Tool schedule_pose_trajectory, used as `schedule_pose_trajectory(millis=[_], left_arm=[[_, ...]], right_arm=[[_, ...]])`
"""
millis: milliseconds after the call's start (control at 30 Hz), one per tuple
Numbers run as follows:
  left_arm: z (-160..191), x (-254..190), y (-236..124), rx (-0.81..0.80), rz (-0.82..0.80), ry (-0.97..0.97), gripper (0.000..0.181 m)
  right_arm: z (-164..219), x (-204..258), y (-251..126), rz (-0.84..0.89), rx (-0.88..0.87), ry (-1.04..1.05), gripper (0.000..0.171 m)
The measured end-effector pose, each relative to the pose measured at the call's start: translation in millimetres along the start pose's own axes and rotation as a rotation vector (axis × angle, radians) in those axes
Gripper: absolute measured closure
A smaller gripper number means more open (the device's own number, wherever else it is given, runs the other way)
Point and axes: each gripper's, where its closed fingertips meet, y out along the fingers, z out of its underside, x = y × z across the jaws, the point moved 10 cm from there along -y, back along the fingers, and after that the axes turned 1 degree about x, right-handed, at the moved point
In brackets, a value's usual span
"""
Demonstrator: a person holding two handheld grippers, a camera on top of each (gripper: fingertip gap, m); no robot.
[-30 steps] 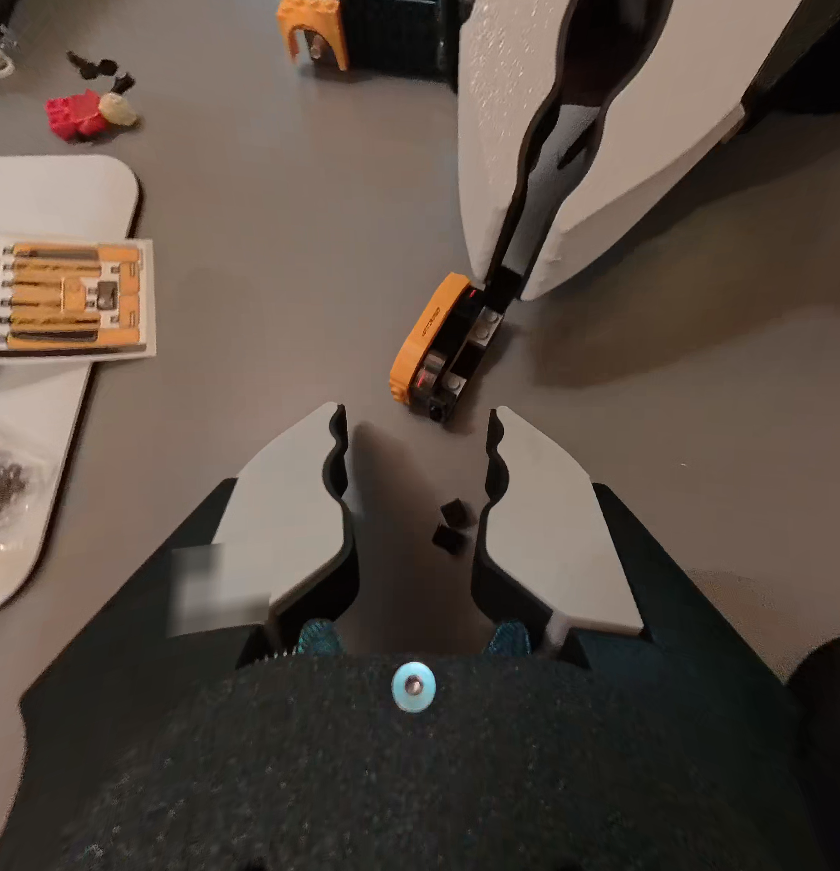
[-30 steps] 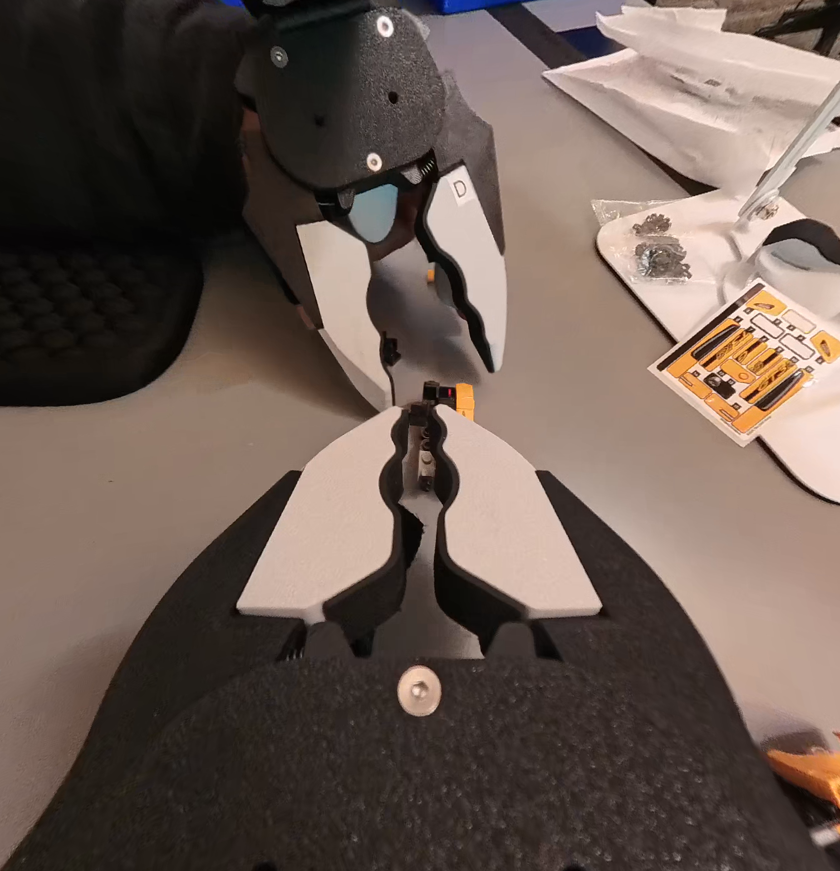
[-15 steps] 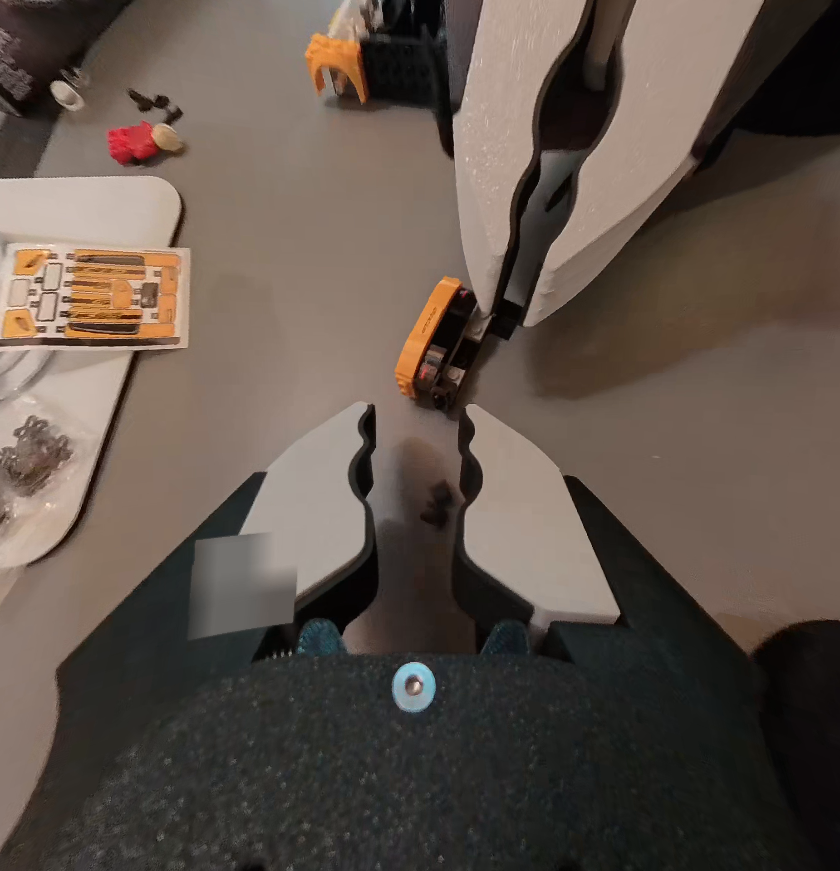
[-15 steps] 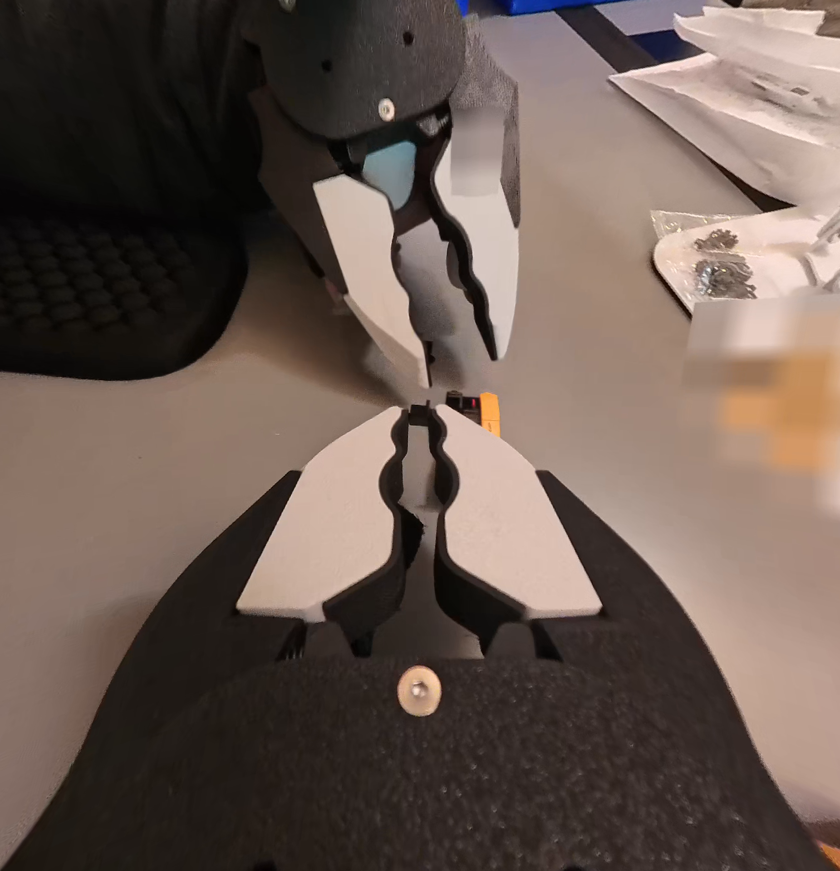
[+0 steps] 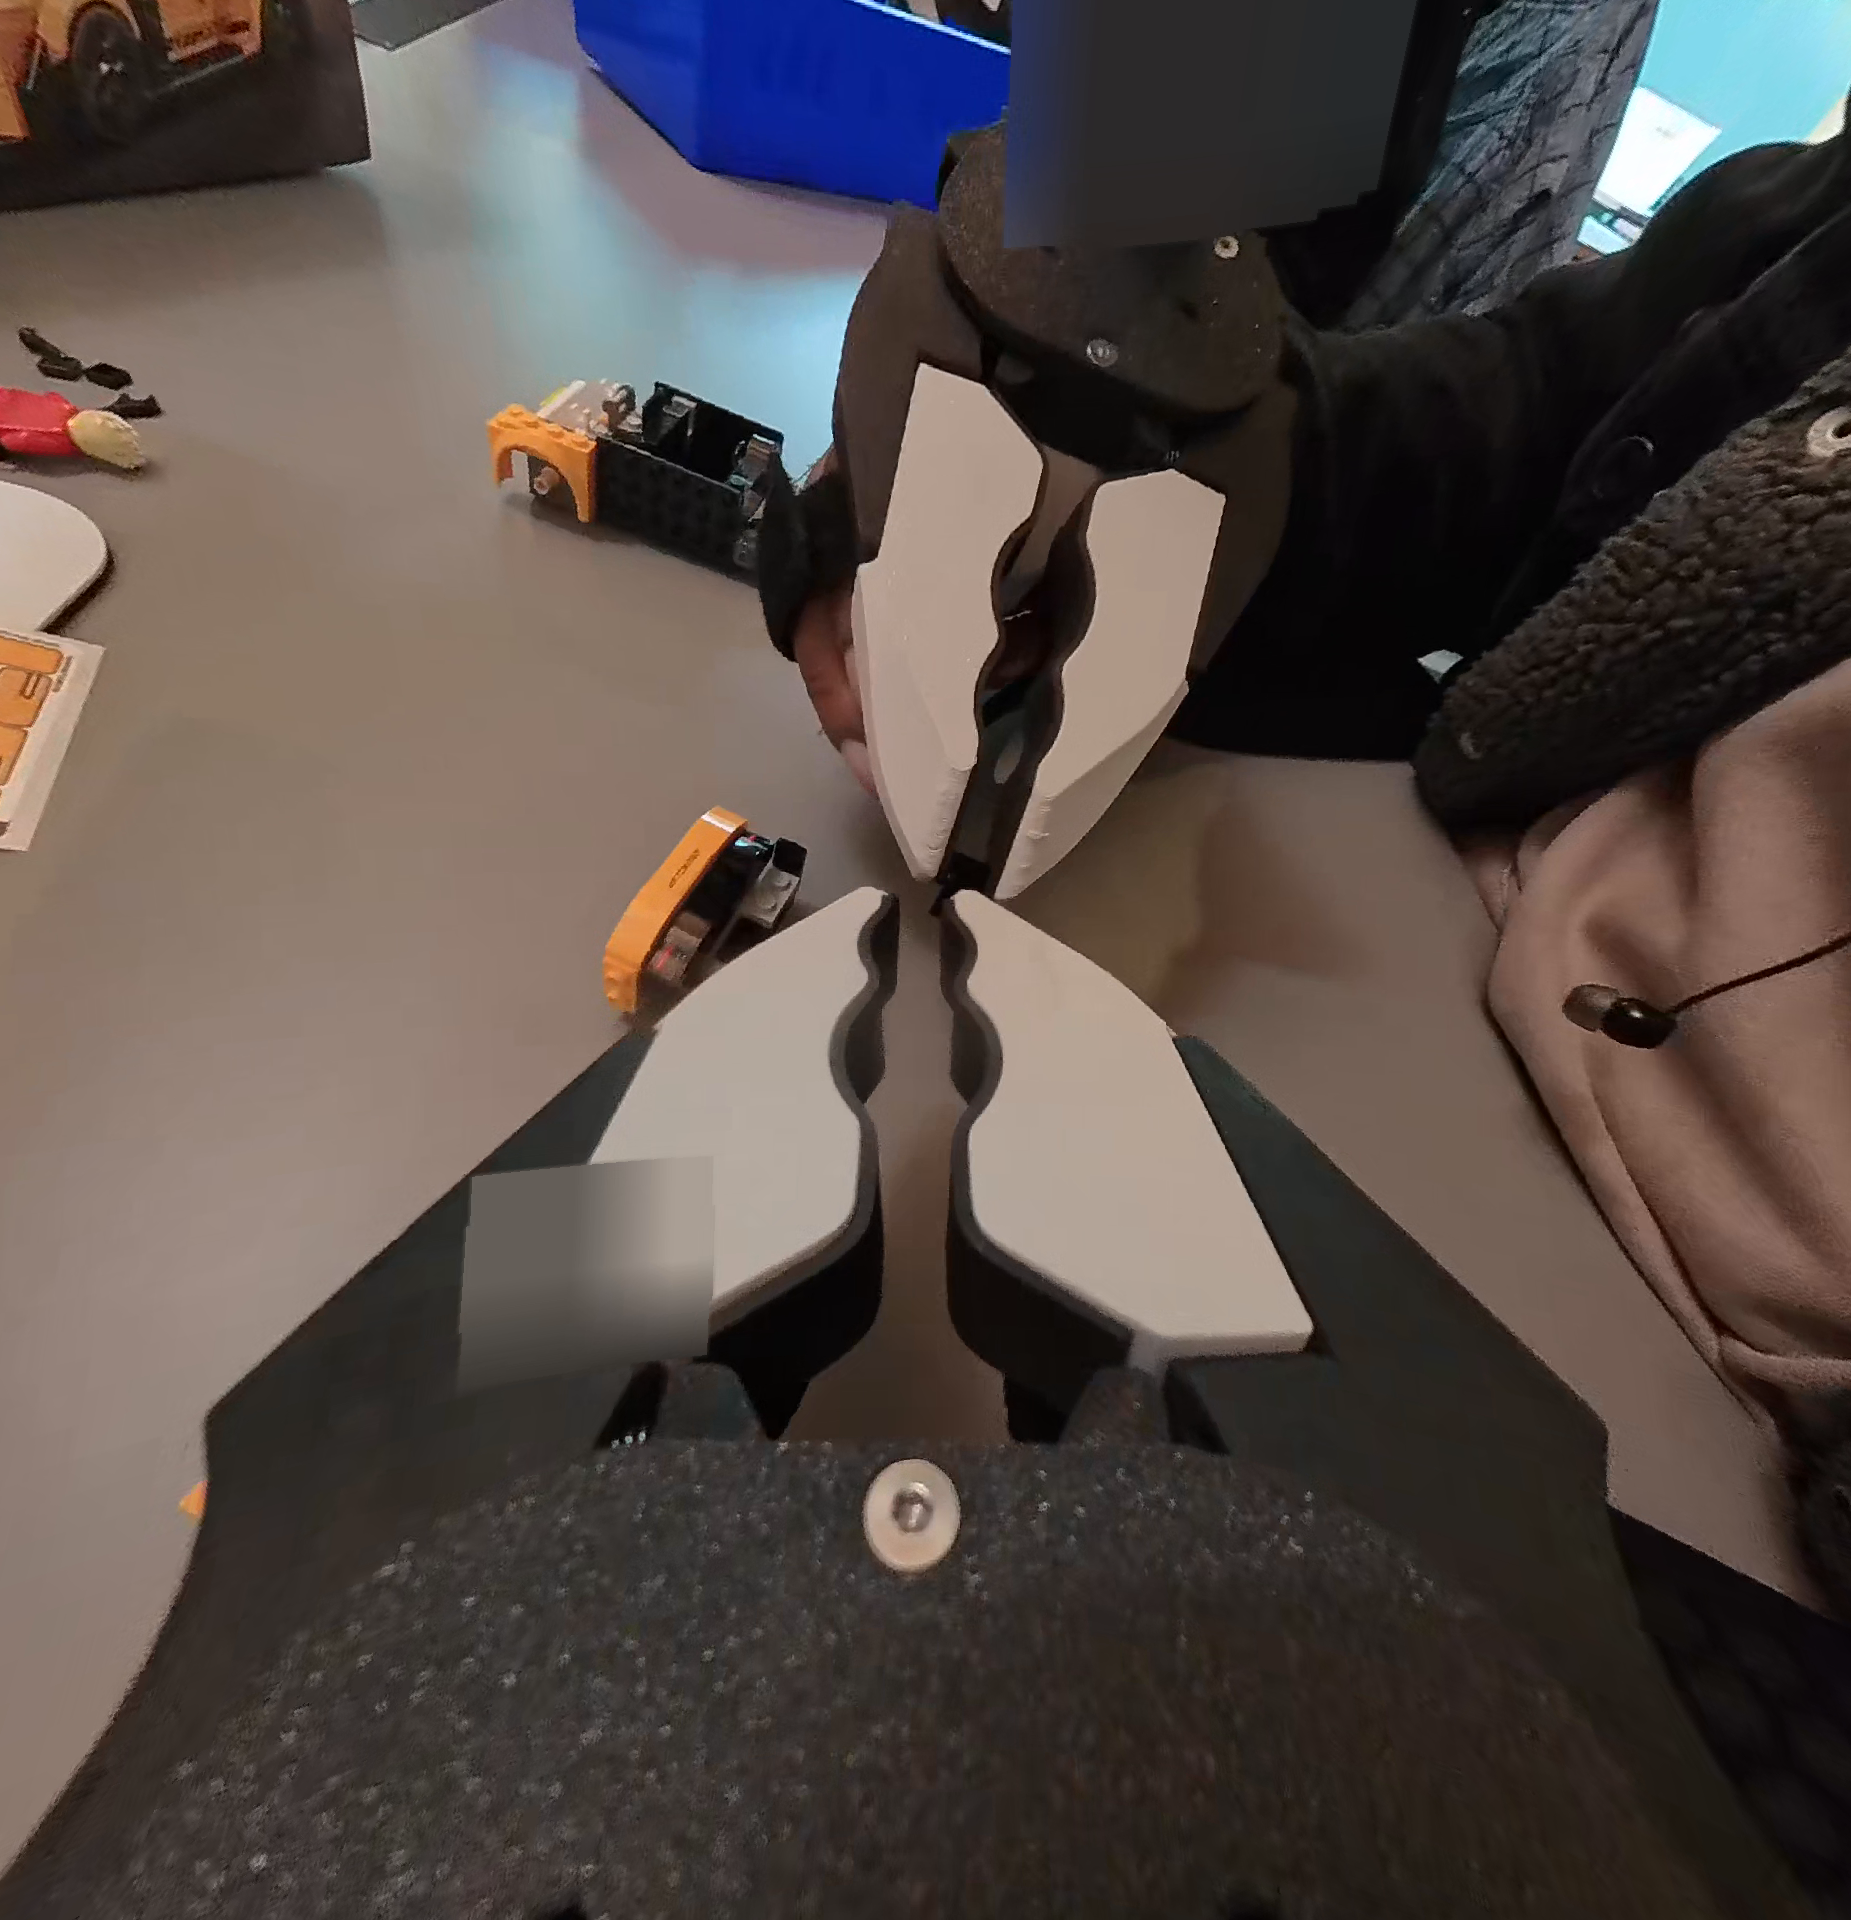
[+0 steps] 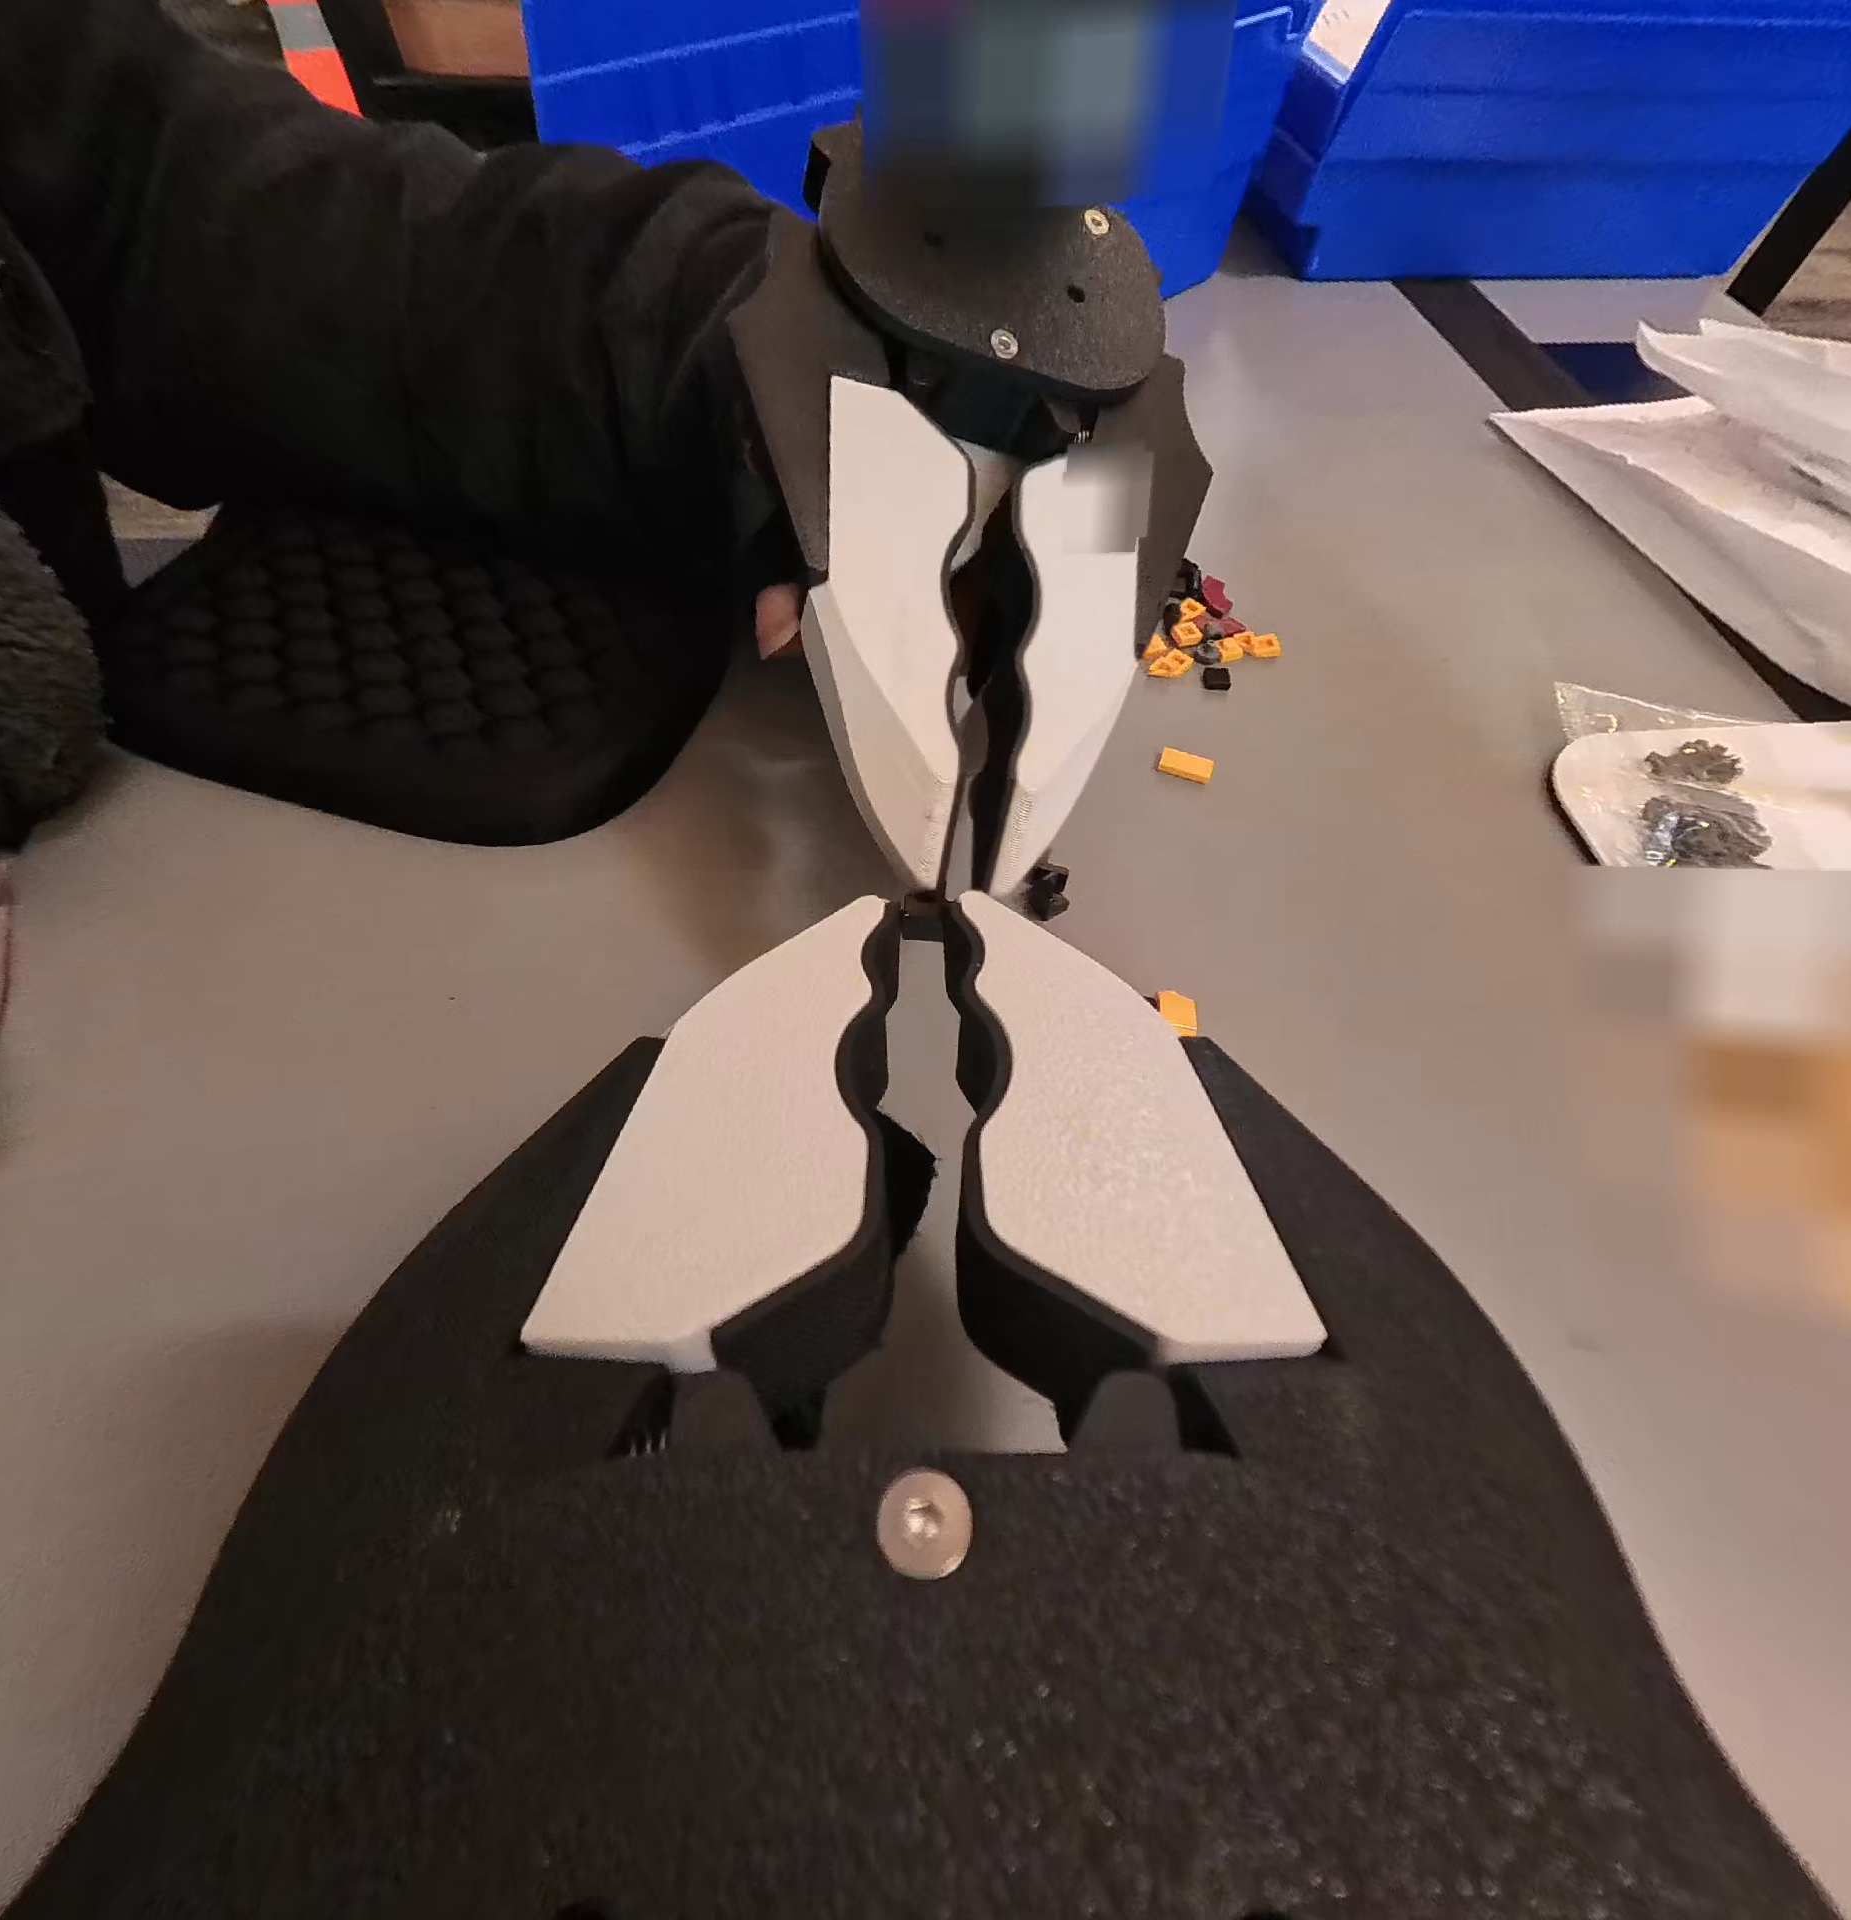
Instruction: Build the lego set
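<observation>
My right gripper (image 6: pixel 923 914) is shut on a small black piece (image 6: pixel 921 923) at its tips, above the grey table. My left gripper (image 5: pixel 921 909) faces it tip to tip, its jaws closed to a narrow gap with nothing visible between them. Each gripper also shows in the other's view: the right gripper in the left wrist view (image 5: pixel 968 883), the left gripper in the right wrist view (image 6: pixel 952 878). An orange-and-black sub-assembly (image 5: pixel 682 920) lies on the table left of my left fingers. A partly built black and orange chassis (image 5: pixel 646 473) stands farther back. Small black pieces (image 6: pixel 1046 894) lie beside the left tips.
A pile of small orange, black and dark red pieces (image 6: pixel 1207 639) and an orange tile (image 6: pixel 1186 766) lie behind. A sticker sheet (image 5: pixel 12 727), a red piece (image 5: pixel 17 426), blue bins (image 6: pixel 1523 135), a white tray (image 6: pixel 1627 769) and a person's dark sleeves (image 6: pixel 381 364) surround the work area. Both grippers' tips are close together, under 4 cm apart.
My right gripper has come away from the orange-and-black sub-assembly, which now lies free. My left gripper has closed and lifted off the loose black pieces. Both grippers now meet tip to tip.
</observation>
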Motion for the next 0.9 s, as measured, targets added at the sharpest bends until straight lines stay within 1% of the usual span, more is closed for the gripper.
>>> schedule_pose_trajectory(millis=[133,300,500,900], left_arm=[[-0.4,-2.5,1.6,-0.005,0.018,0.016,0.178],[1.0,-2.1,2.2,-0.006,0.031,0.008,0.173],[1.4,-3.4,3.4,0.001,0.045,0.009,0.177],[-0.6,-2.8,5.1,0.007,-0.036,0.025,0.18]], right_arm=[[0.6,0.2,-0.4,-0.001,-0.001,0.002,0.163],[1.2,1.9,-0.4,-0.01,-0.005,-0.003,0.163],[0.8,2.7,-0.5,-0.01,-0.01,-0.007,0.163],[0.9,-1.5,-2.6,0.042,-0.014,0.016,0.163]])
